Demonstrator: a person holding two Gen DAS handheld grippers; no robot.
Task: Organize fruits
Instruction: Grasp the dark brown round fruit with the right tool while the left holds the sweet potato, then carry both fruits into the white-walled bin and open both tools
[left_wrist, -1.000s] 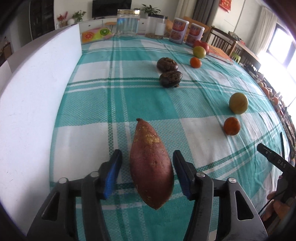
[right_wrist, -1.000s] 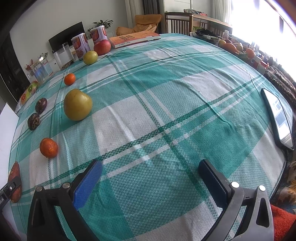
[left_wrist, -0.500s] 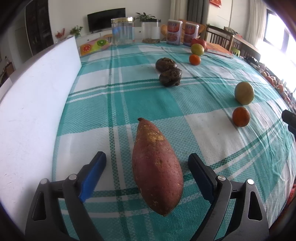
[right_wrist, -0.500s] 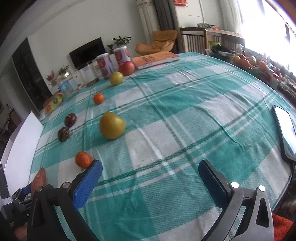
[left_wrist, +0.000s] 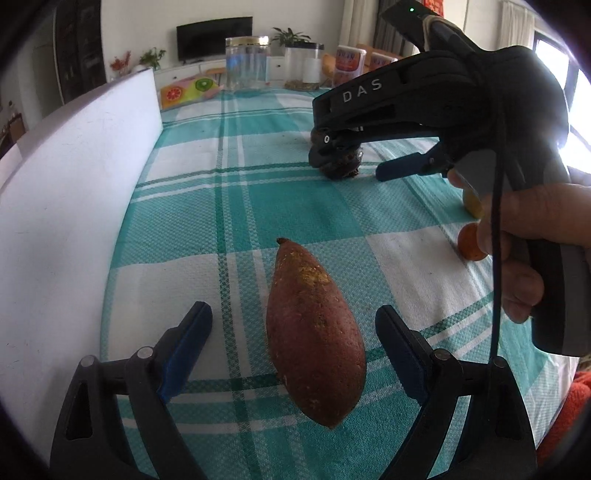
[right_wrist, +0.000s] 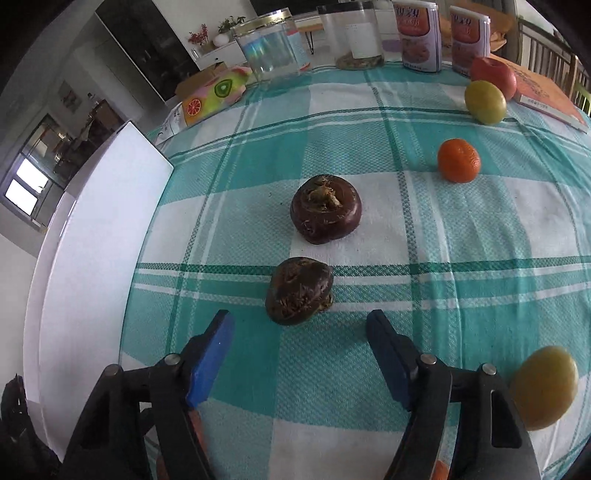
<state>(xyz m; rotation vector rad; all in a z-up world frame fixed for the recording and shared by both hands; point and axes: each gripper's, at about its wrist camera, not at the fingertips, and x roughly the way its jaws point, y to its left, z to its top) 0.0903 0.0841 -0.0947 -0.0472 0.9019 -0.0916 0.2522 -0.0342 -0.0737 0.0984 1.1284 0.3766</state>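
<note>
Right claw (right_wrist: 299, 354), jaws spread and just closing on nothing, pointing at nearer dark brown round fruit (right_wrist: 299, 291) just ahead; left claw (left_wrist: 293, 345) spread around reddish tapered sweet potato (left_wrist: 314, 332)

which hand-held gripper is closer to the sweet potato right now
Left. The left hand-held gripper straddles the sweet potato, pads clear of it. The right hand-held gripper is farther up the table by the nearer dark round fruit.

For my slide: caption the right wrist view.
Right tool, jaws just narrowed but open, poised near the closer of two water chestnuts on the checked tablecloth.
</note>
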